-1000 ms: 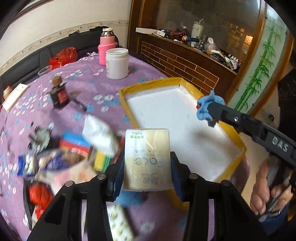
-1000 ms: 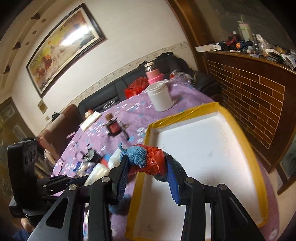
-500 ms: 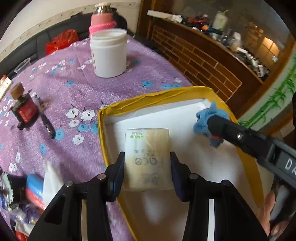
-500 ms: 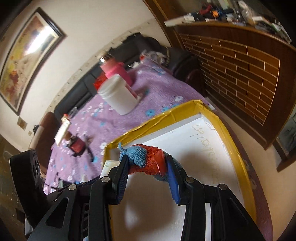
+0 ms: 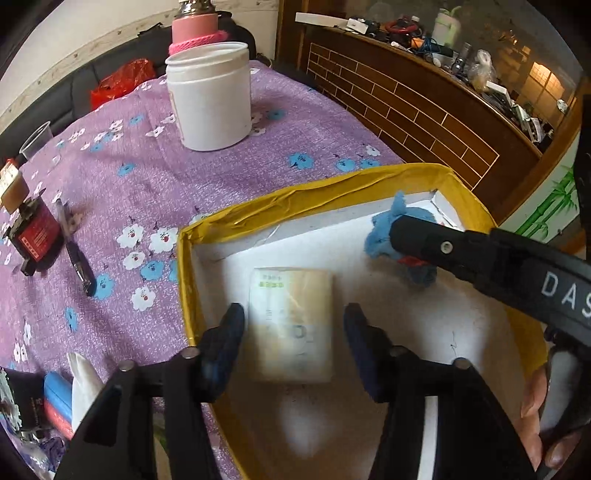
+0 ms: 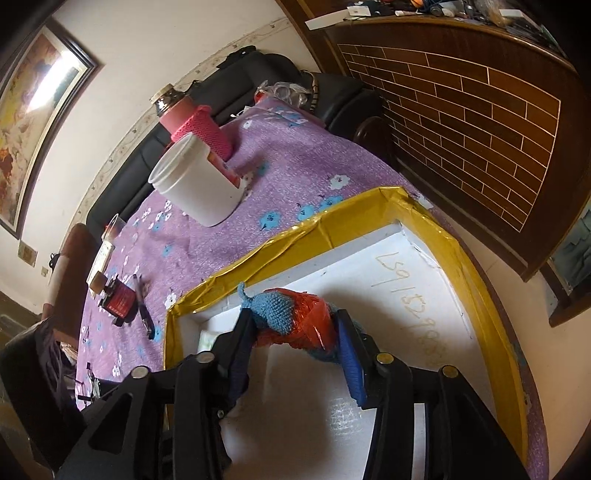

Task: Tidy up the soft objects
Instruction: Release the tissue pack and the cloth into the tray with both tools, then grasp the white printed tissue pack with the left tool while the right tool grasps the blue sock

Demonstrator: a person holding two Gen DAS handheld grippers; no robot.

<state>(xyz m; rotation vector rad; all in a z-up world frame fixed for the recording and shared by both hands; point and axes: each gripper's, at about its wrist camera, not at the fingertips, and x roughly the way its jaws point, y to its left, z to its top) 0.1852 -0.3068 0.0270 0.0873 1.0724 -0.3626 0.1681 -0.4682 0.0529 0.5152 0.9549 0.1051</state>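
- A second ago both claws were up over the messy side of the table; now both hang low inside the yellow-edged white box (image 5: 207, 240). The tissue pack was squeezed tight in the left claw then — now it is loose.
- Left wrist view: the left claw (image 5: 293, 326) is opening. The tissue pack (image 5: 291, 325) sits between its blue pads, a bit blurry, with a gap on each side, so the pads are not pressing it. It is over the white floor of the box, near the left wall; I cannot tell if it has landed.
- Same view: the right claw (image 5: 410, 254) comes in from the right, with the blue knitted toy (image 5: 384, 236) at its tip near the far corner of the box.
- Same view: a white jar (image 5: 208, 96) and a pink bottle (image 5: 195, 31) stand well behind the box on the purple flowered cloth (image 5: 147, 192).
- Right wrist view: the right claw (image 6: 295, 339) is opening too — yet the blue knitted toy (image 6: 275, 306), with its orange-red wrap, sits between both pads and touches them, above the box floor.
- Same view: a corner of the tissue pack (image 6: 207, 338) peeks out by the left wall of the box (image 6: 332, 225).
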